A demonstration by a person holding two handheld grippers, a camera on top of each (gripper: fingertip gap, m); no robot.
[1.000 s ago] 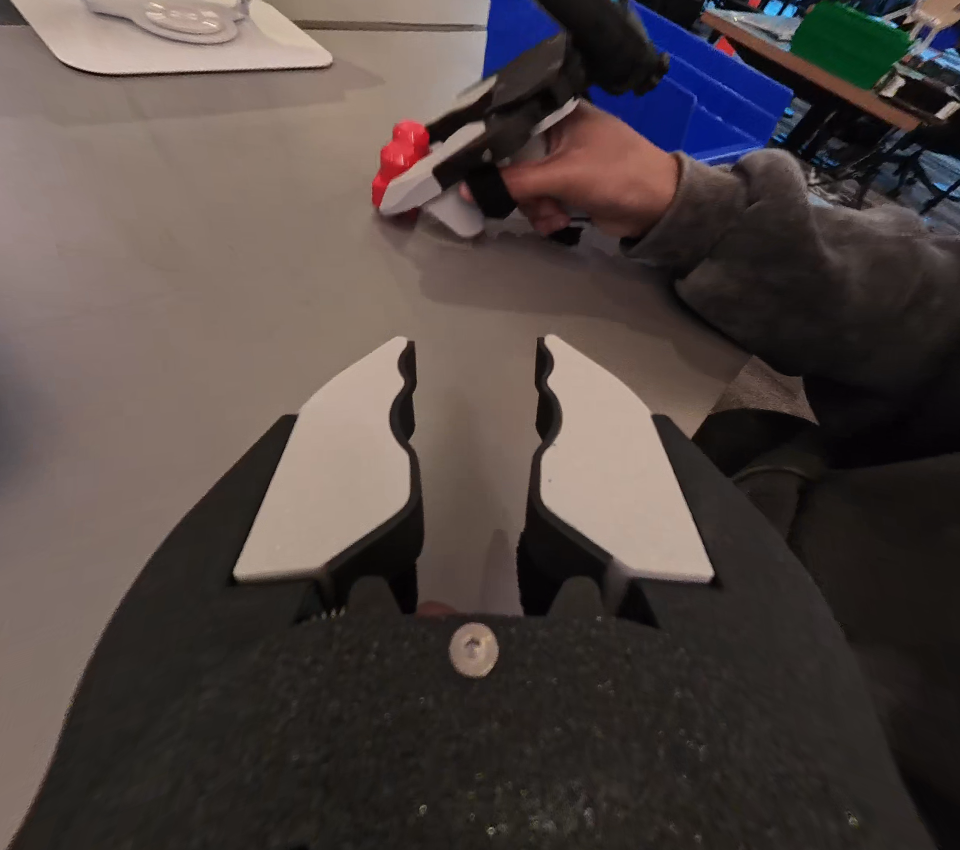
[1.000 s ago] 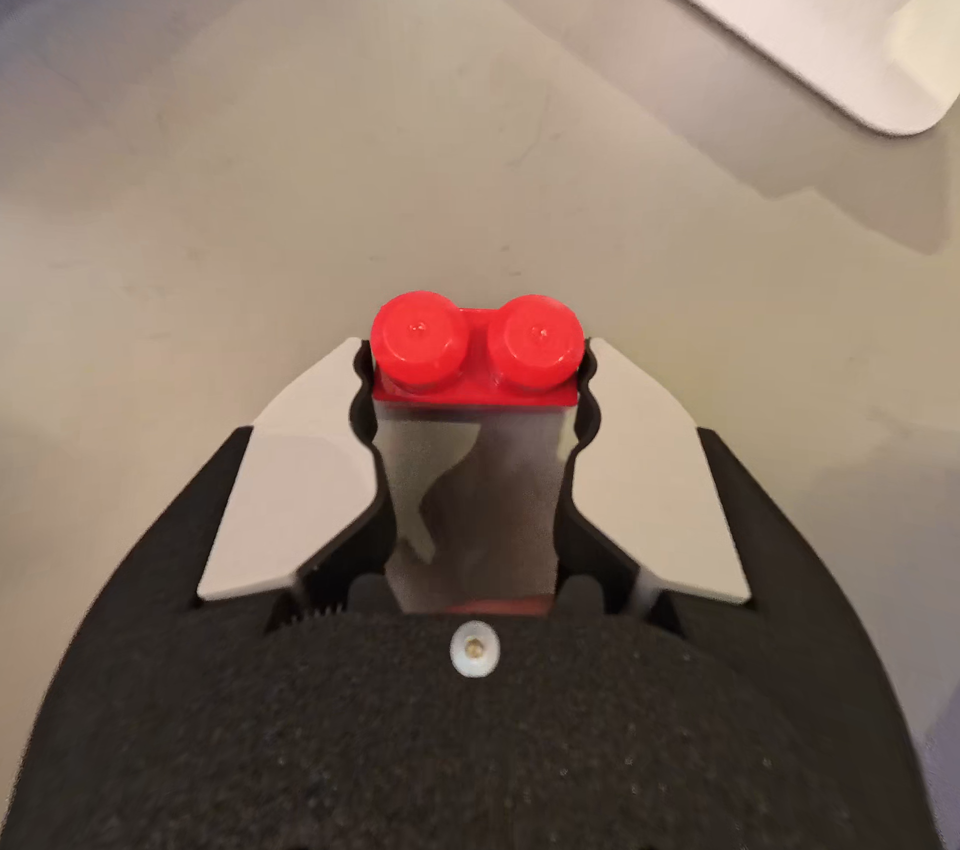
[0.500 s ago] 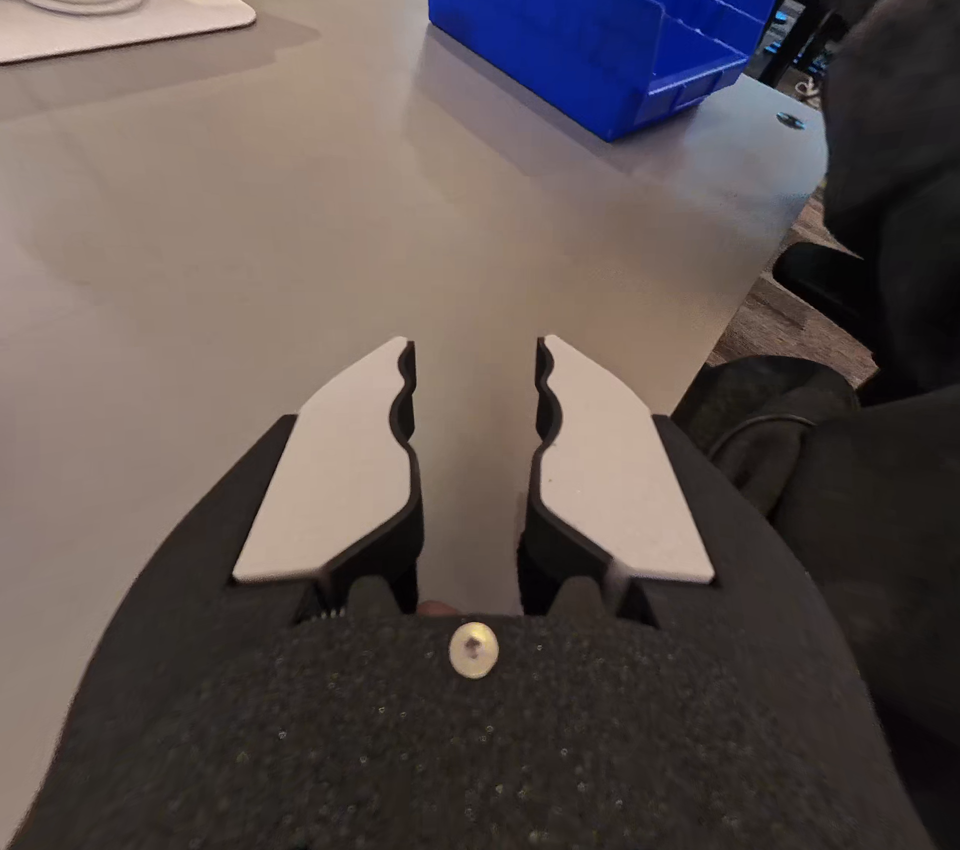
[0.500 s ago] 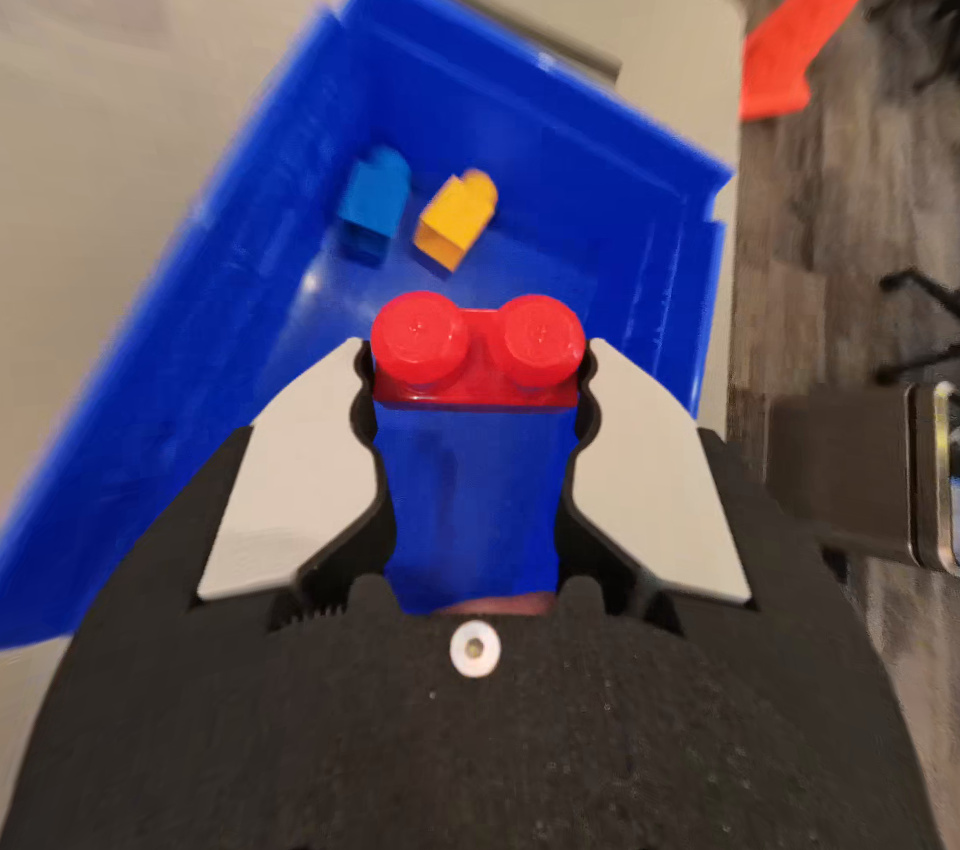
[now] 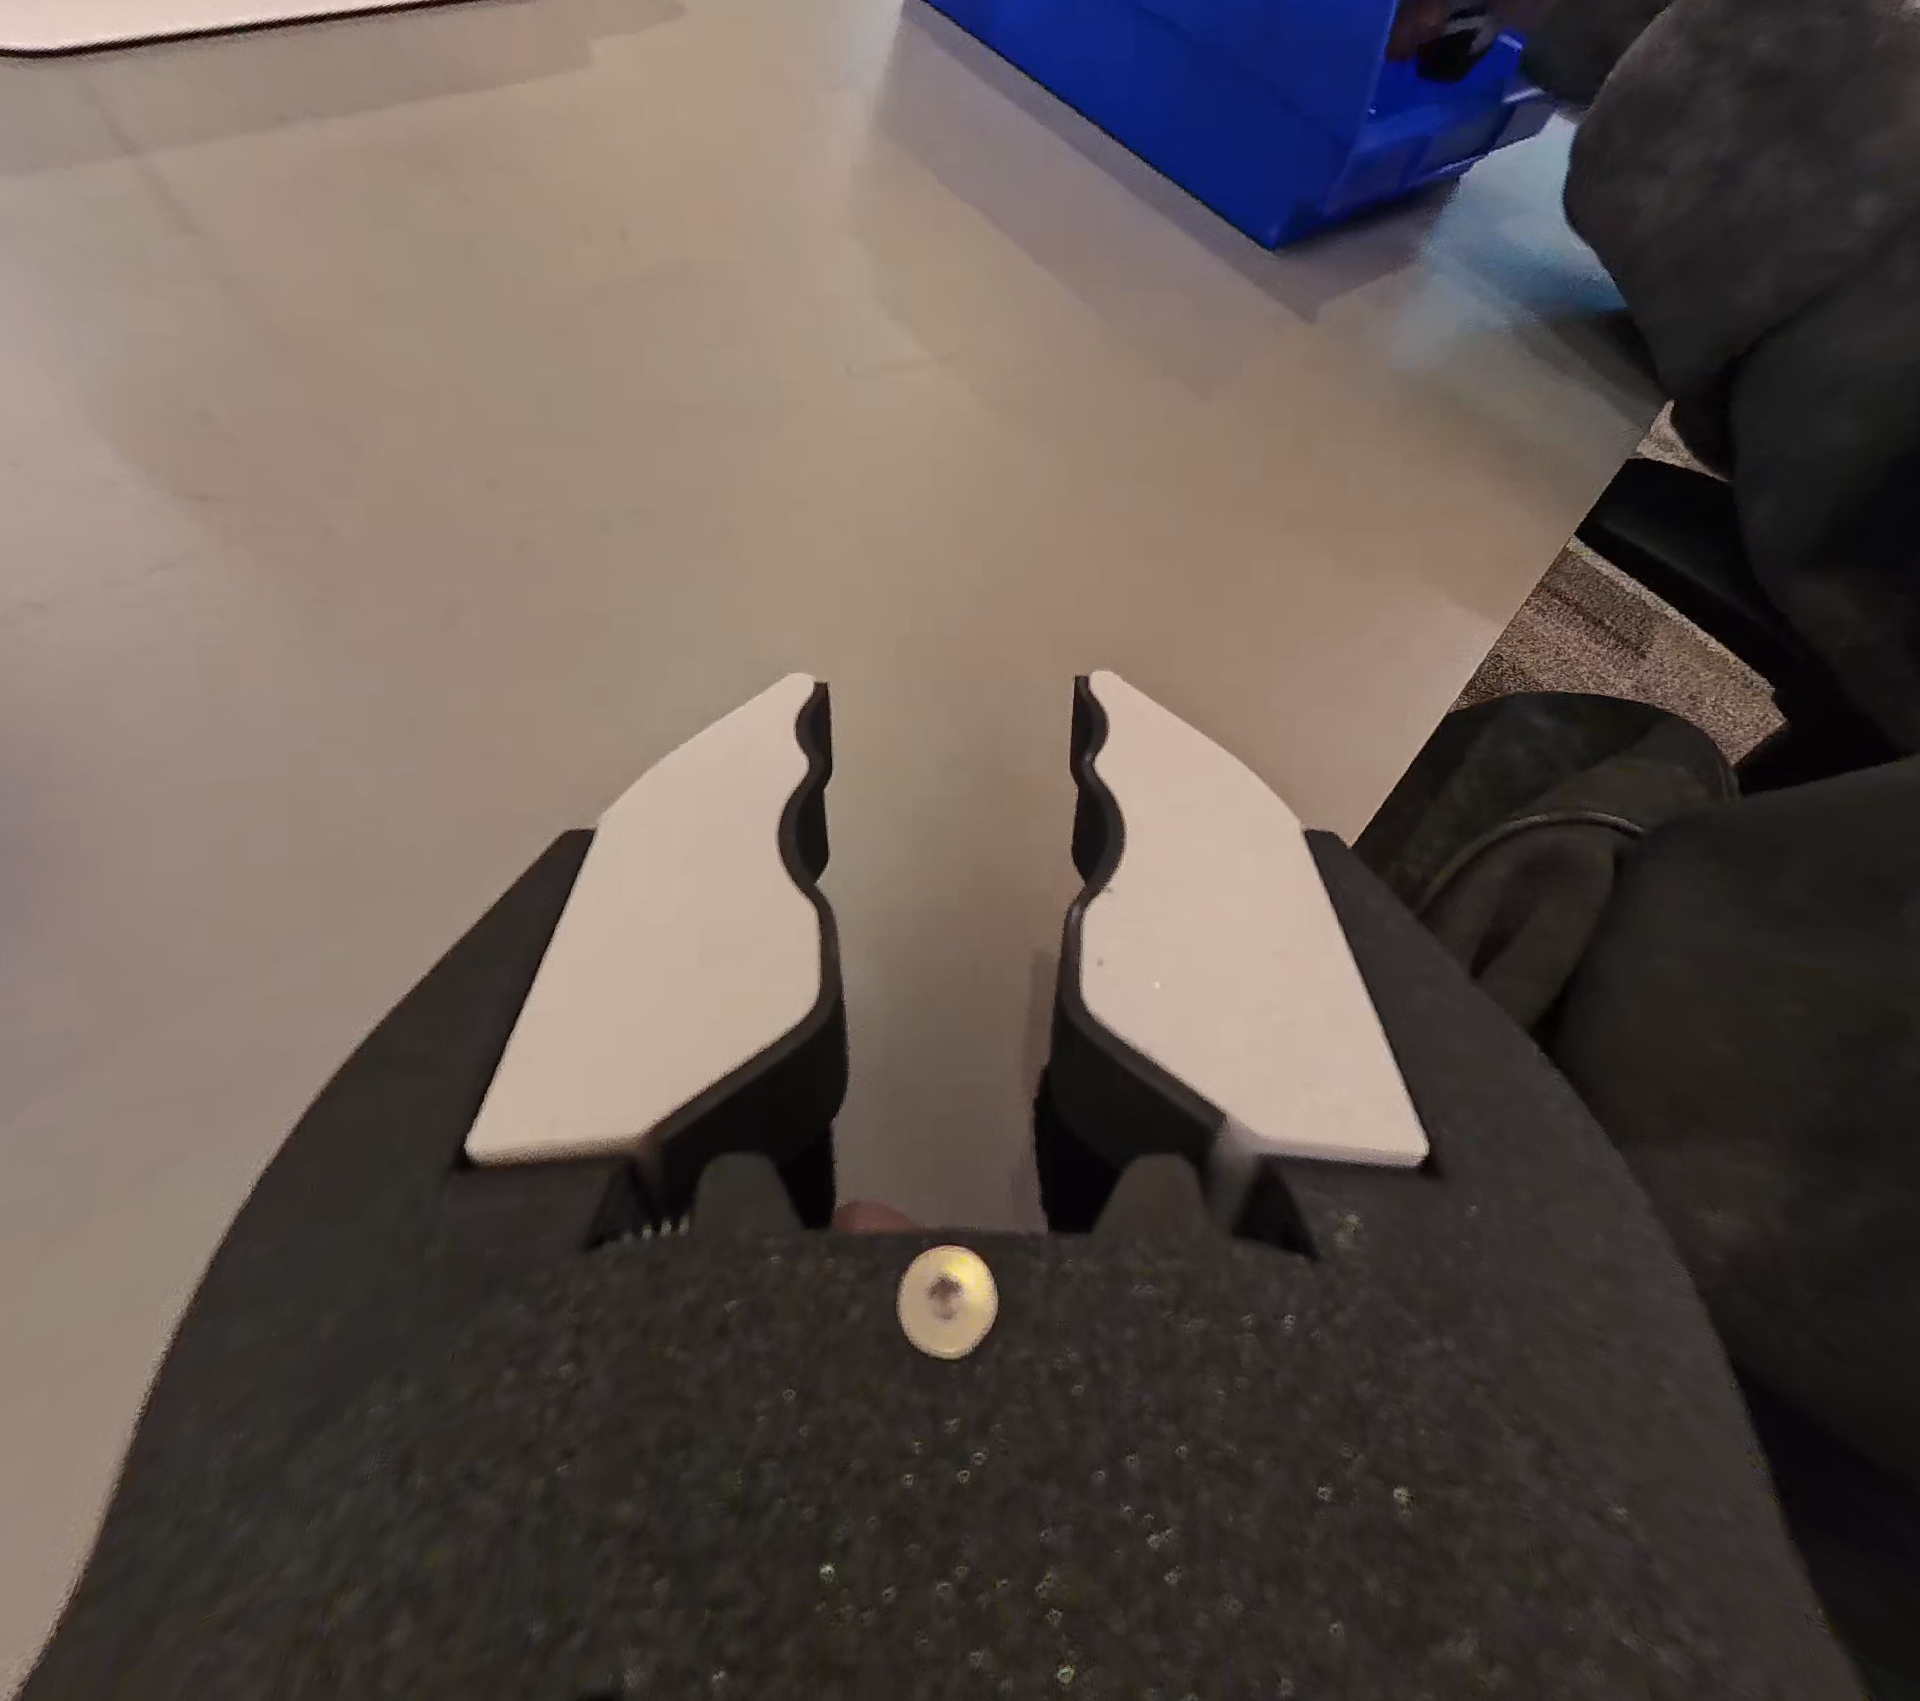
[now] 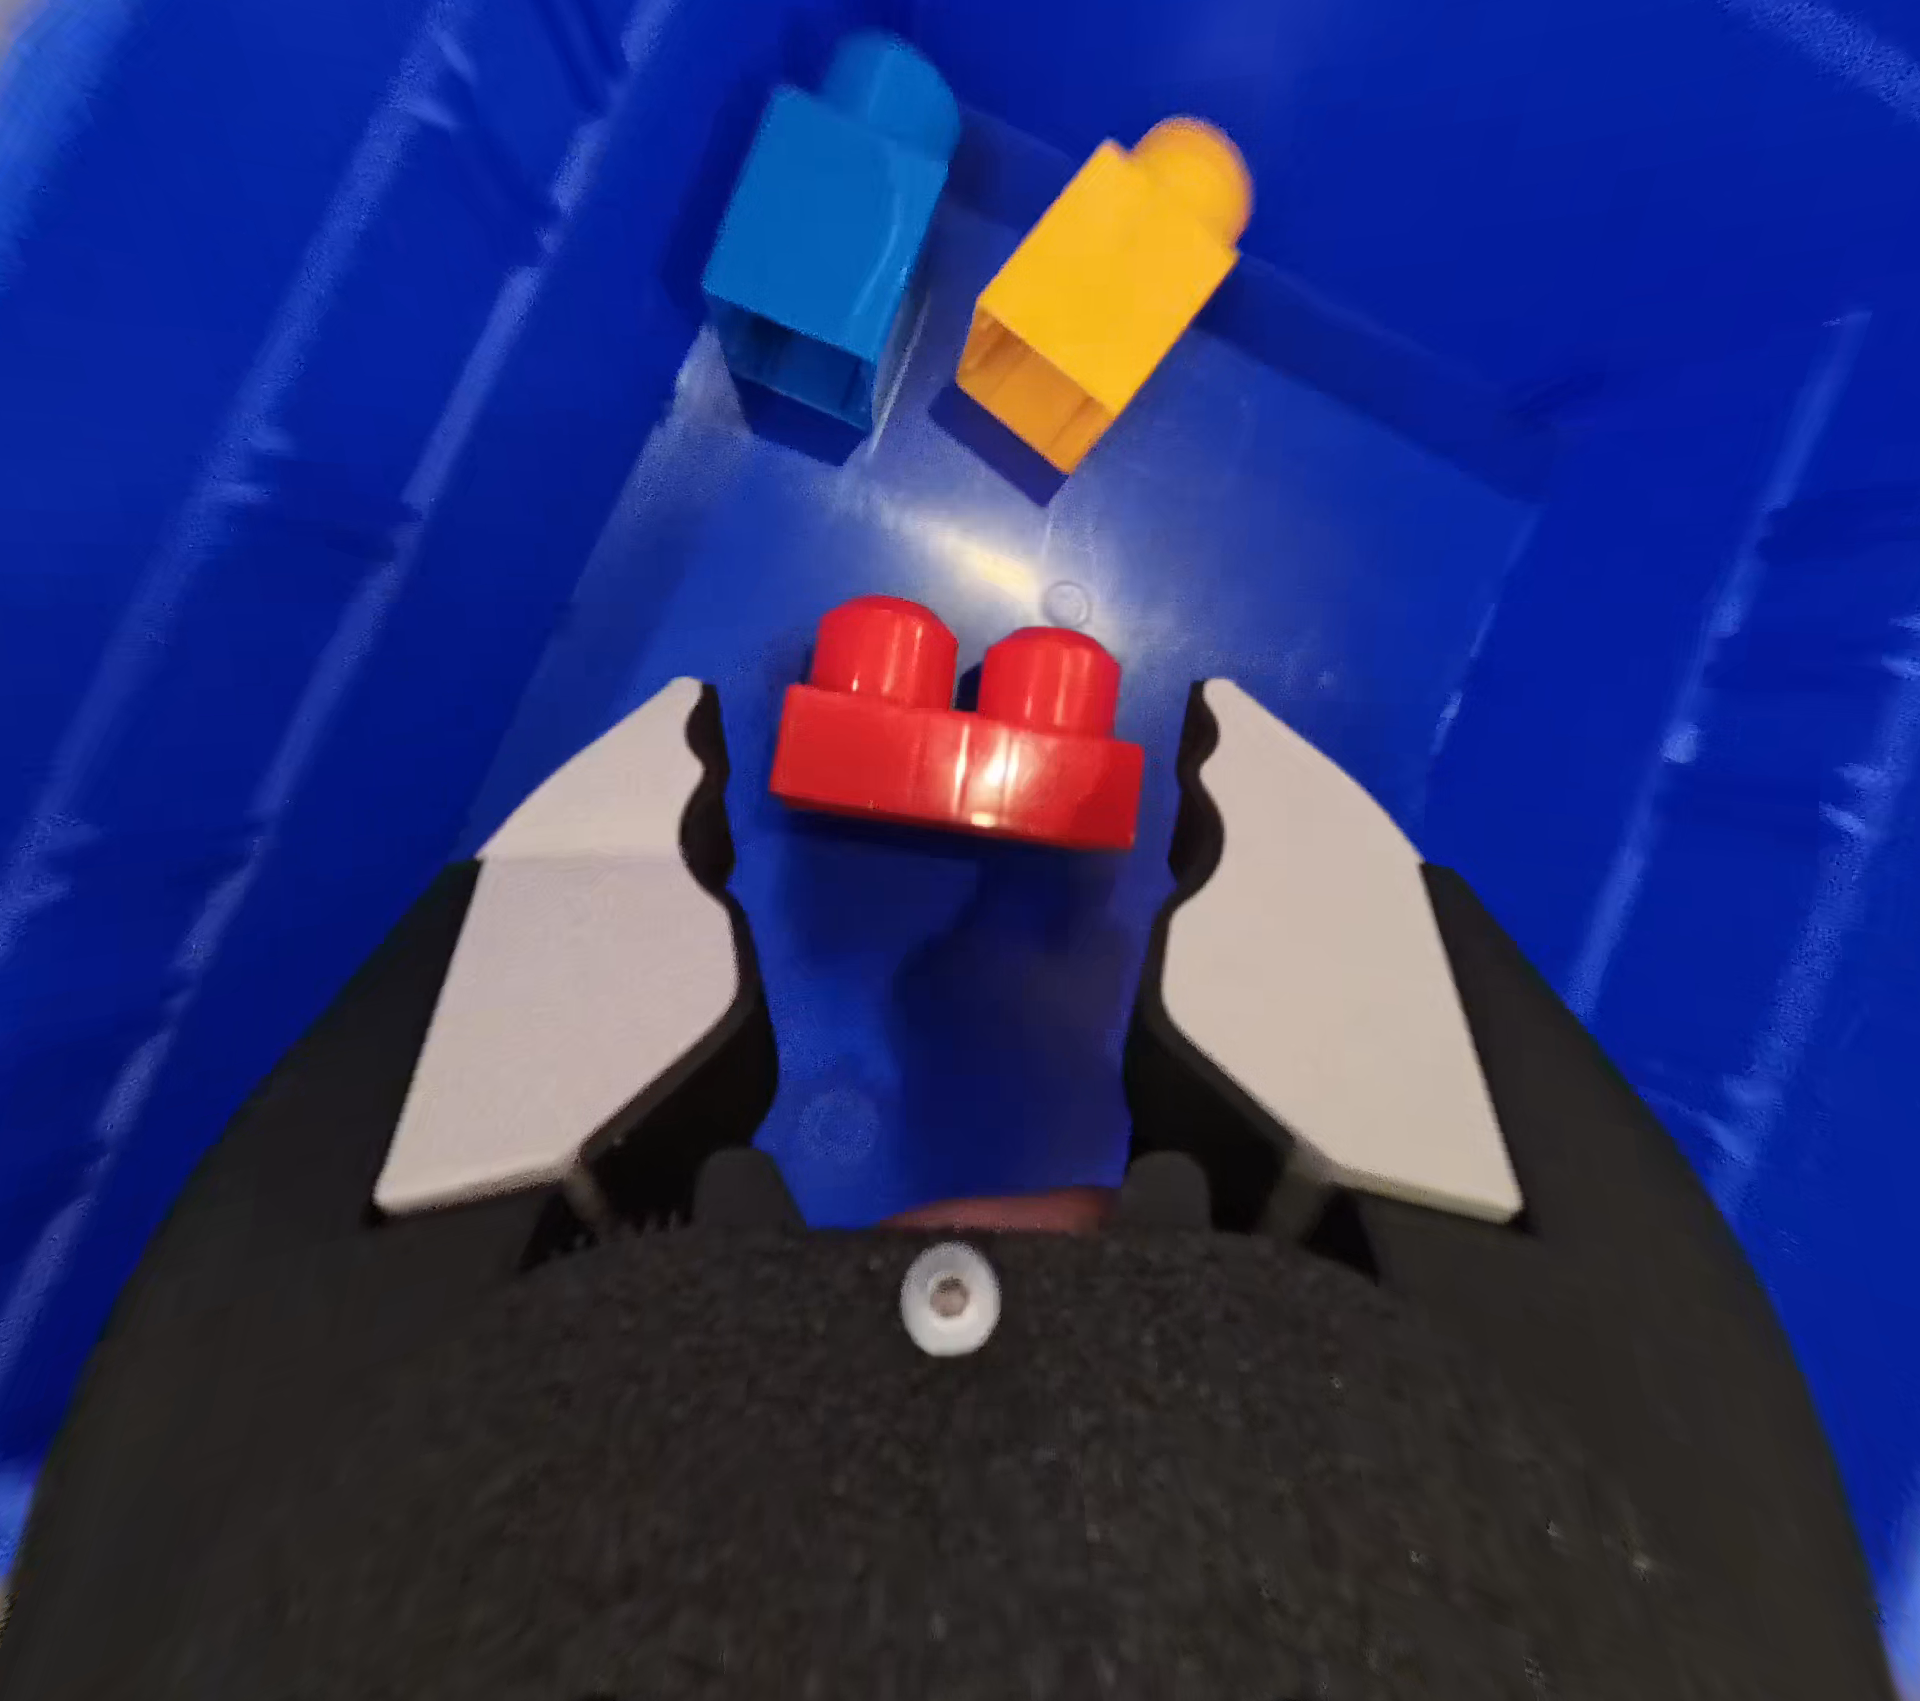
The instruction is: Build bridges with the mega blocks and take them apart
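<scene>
Inside the blue bin (image 6: 312, 508), the right tool (image 6: 951, 716) is spread apart around the loose red block (image 6: 956, 768); the left tool (image 5: 951, 695) gapes empty over the table (image 5: 520, 404).

**Black Grippers, Grey Sleeve**

Both tools look alike: the left gripper (image 5: 950, 695) and the right gripper (image 6: 954, 695) each have a speckled black body, rough like foam, with one silver screw (image 5: 947, 1302) set in the middle. Their fingers (image 5: 675, 945) are flat pale-grey plates edged in black, wavy along the inner side. The person wears a fuzzy grey sleeve (image 5: 1756, 124) (fleece, by the look).
</scene>
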